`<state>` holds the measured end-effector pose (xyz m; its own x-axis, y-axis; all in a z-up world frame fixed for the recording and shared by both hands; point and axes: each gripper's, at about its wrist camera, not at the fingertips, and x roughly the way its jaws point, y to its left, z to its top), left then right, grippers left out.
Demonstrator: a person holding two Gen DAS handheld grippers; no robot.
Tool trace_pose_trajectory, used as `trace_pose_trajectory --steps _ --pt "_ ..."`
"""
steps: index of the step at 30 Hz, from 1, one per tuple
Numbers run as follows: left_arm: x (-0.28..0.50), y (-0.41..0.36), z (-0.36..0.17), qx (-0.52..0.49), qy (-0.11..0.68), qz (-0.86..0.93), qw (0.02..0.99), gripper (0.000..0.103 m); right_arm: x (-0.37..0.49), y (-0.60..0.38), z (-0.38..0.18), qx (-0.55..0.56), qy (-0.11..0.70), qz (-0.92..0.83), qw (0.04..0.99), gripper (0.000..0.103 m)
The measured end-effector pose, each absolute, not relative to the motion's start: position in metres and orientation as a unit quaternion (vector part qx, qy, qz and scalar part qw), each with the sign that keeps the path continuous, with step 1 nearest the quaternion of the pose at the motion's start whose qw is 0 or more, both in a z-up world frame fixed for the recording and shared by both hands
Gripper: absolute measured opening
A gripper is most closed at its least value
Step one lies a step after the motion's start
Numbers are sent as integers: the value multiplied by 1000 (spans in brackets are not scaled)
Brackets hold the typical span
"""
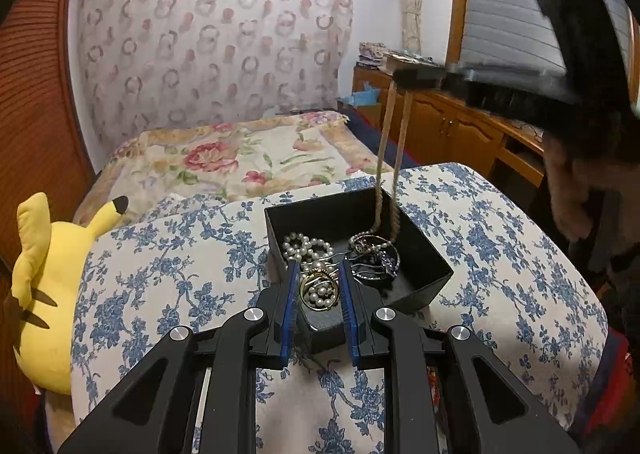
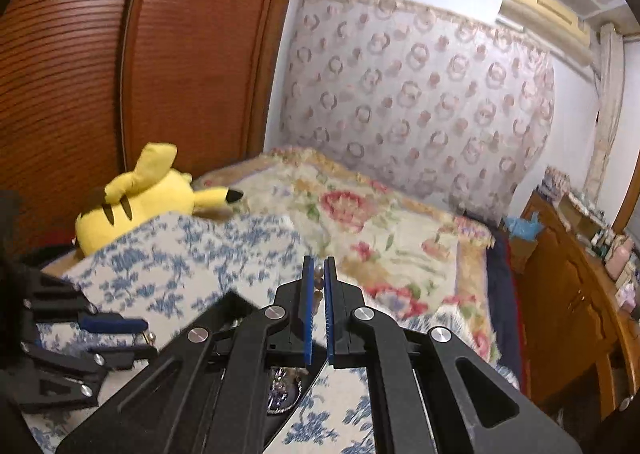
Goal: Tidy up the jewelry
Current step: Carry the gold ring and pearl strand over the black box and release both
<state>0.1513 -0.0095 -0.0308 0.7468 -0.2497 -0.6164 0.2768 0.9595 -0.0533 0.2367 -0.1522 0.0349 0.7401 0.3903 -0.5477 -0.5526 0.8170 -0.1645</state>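
A black open box (image 1: 424, 254) sits on the blue-flowered cloth. Inside lie a white pearl strand (image 1: 306, 248), a gold ring piece with pearls (image 1: 319, 291) and dark bangles (image 1: 376, 260). My left gripper (image 1: 319, 274) grips the box's near corner, jaws on either side of the wall. My right gripper (image 1: 416, 75) hangs above the box, shut on a beige beaded necklace (image 1: 386, 157) that dangles into it. In the right wrist view the right gripper (image 2: 319, 274) pinches the necklace's beads (image 2: 319, 280). The left gripper (image 2: 104, 330) shows at the lower left there.
A yellow plush toy (image 1: 48, 286) lies left of the cloth, by the wooden wardrobe (image 2: 120, 53). A floral bedspread (image 1: 240, 157) lies beyond. Wooden cabinets (image 1: 452, 125) with clutter stand at the right.
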Motion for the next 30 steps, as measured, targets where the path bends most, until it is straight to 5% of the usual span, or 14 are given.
trace_pose_trajectory --steps 14,18,30 --pt "166 -15 -35 25 335 -134 932 18 240 -154 0 -141 308 277 899 7" --pt "171 -17 -38 26 339 -132 931 18 237 -163 -3 -133 311 279 899 30" --pt "196 -28 -41 40 349 -127 928 18 207 -200 -27 -111 325 268 900 30"
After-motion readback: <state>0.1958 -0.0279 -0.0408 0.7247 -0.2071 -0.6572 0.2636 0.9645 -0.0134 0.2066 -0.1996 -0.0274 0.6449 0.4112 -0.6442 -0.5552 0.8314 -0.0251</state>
